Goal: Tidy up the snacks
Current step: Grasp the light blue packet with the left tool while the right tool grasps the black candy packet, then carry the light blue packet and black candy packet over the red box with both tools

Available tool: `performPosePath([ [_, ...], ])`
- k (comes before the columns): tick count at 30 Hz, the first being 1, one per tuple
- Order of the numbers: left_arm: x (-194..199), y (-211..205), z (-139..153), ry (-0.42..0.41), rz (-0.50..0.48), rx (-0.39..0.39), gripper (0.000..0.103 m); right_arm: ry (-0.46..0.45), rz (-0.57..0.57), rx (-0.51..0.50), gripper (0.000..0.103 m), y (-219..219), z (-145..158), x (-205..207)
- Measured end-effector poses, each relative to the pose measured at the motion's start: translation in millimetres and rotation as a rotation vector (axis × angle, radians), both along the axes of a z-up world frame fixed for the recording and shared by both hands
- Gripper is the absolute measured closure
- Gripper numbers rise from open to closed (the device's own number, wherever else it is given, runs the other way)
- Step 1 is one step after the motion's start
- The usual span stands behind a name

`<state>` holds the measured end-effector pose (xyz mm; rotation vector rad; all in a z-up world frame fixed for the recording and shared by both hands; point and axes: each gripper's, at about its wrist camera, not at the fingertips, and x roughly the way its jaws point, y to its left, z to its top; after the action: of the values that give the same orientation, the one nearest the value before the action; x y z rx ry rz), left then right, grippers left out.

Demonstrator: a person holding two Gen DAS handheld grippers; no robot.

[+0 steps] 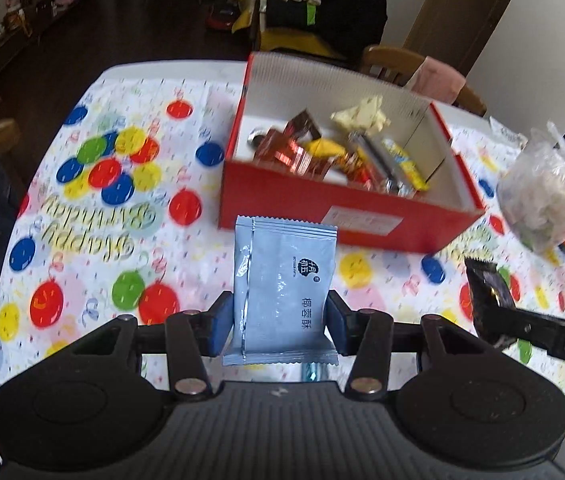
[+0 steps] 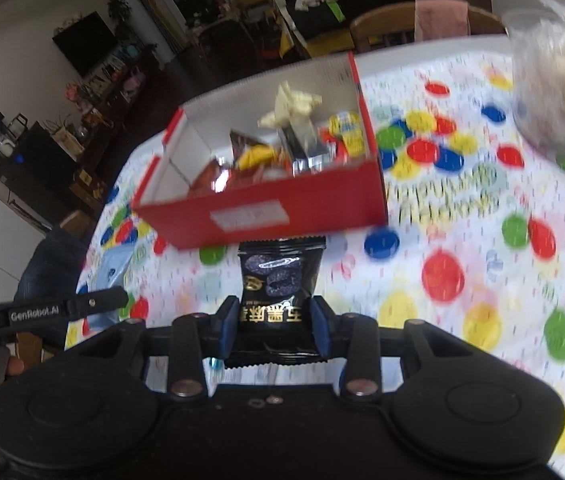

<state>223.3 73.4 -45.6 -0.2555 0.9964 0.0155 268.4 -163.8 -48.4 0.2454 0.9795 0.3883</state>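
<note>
Snacks in transit — two packets, one per gripper, both lifted clear of the table [image 1: 94,216] and aimed toward the red box [image 1: 346,216].

Left gripper [image 1: 280,326]: pinching a pale blue packet [image 1: 284,280] by its side edges, pads pressed against the wrapper near its lower half. Held upright, printed face toward the camera, upper end free and pointing at the near wall of the box. Edge grip chosen, most likely, to keep the flat packet from folding and to allow a clean drop on release.

Right gripper [image 2: 275,328]: closed on a black packet [image 2: 280,280] with gold lettering, again squeezed across its width, top seam free just below the box front. Seen also at the right margin of the left view, well apart from the blue packet — no collision risk at present.

Red box: open-topped, set near the middle of the table, already loaded with mixed wrappers in red, yellow, silver and cream. Contents piled toward one side; bare floor visible on the other, suited to the next drop.

Clear plastic bag [image 1: 550,196]: resting to one side of the box, contents indistinct.

Both packets below rim height in the views; further lift probably needed before release.
</note>
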Motion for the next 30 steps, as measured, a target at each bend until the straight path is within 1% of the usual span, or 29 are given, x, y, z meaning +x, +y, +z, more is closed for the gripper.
performPosePath([
  [7, 28.5, -2.6, 22.6, -0.053, 0.002, 0.007, 0.055, -0.077, 0.004, -0.01, 0.066, 1.4, 22.0, 38.2],
  [11, 47.9, -4.0, 30.3, -0.067, 0.0, 0.026, 0.055, -0.086, 0.004, -0.008, 0.066, 2.3, 25.1, 59.1],
  [16, 74.6, -4.0, 33.6, -0.059, 0.01, 0.038, 0.055, -0.072, 0.008, 0.023, 0.066, 4.6, 28.0, 88.9],
  [19, 91.3, -5.4, 34.8, -0.054, 0.013, 0.053, 0.055, -0.083, 0.017, 0.012, 0.066, 10.0, 29.7, 104.4],
  [22, 109.6, -6.3, 34.1, -0.039, 0.012, 0.067, 0.055, -0.075, 0.025, 0.006, 0.066, 15.1, 28.6, 121.4],
  [24, 123.3, -6.5, 30.9, -0.013, 0.014, 0.076, 0.055, -0.067, 0.034, -0.004, 0.066, 18.0, 27.1, 132.4],
  [30, 156.9, -6.8, 18.9, 0.026, 0.032, 0.115, 0.055, -0.051, 0.058, -0.054, 0.066, 28.2, 17.4, 162.2],
])
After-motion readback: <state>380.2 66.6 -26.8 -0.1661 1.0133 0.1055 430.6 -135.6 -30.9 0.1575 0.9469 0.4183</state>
